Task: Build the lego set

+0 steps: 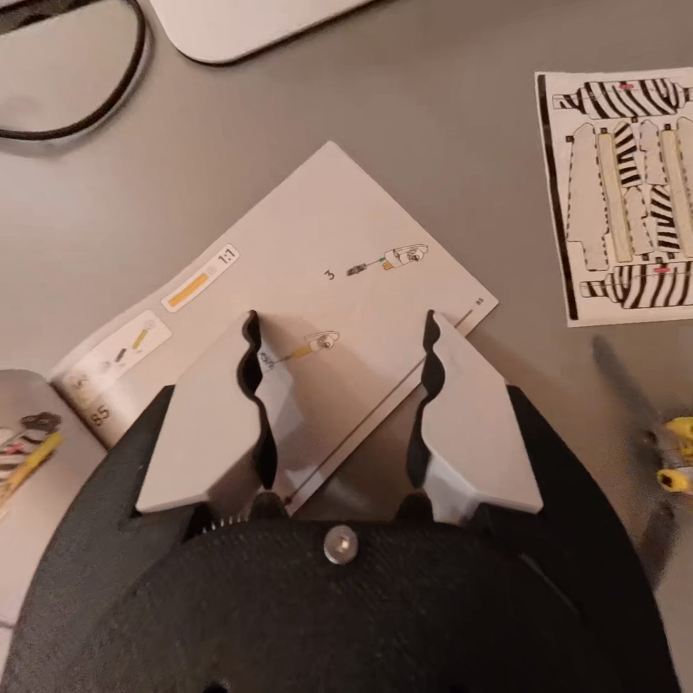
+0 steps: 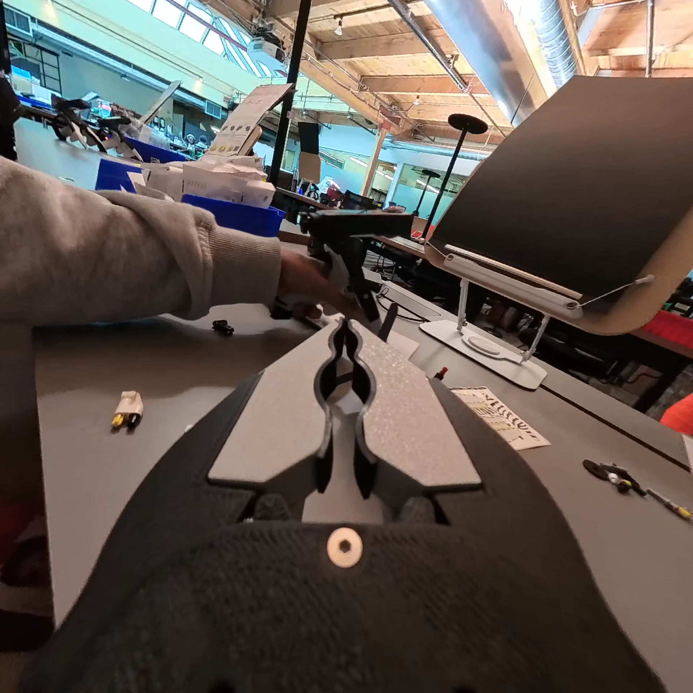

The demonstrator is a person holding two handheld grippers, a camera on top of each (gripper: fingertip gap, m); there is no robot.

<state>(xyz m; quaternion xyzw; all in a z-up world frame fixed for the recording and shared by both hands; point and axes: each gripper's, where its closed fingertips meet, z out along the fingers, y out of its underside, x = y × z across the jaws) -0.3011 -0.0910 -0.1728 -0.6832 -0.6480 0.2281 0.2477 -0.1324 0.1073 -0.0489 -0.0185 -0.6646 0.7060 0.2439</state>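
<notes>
The wide-open, empty left gripper (image 1: 341,318) is held over the white paper instruction booklet (image 1: 330,232); the right gripper (image 2: 347,333), at 3 o'clock, is nearly closed, holding nothing visible, and the page is best consulted before picking.

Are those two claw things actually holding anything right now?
No. The left tool hangs open above the instruction booklet, nothing between its fingers. The right tool is nearly closed, apparently on nothing.

Soft, even indoor light falls on the grey desk (image 1: 412,112); the left claw (image 1: 341,318) casts a faint shadow on the booklet (image 1: 337,232). Left wrist view: edges smear with motion blur, especially the yellow pieces (image 1: 678,450) at right. Right wrist view: bright skylights (image 2: 195,18) far off, strong wide-angle bending, near claw (image 2: 347,330) base soft.
</notes>
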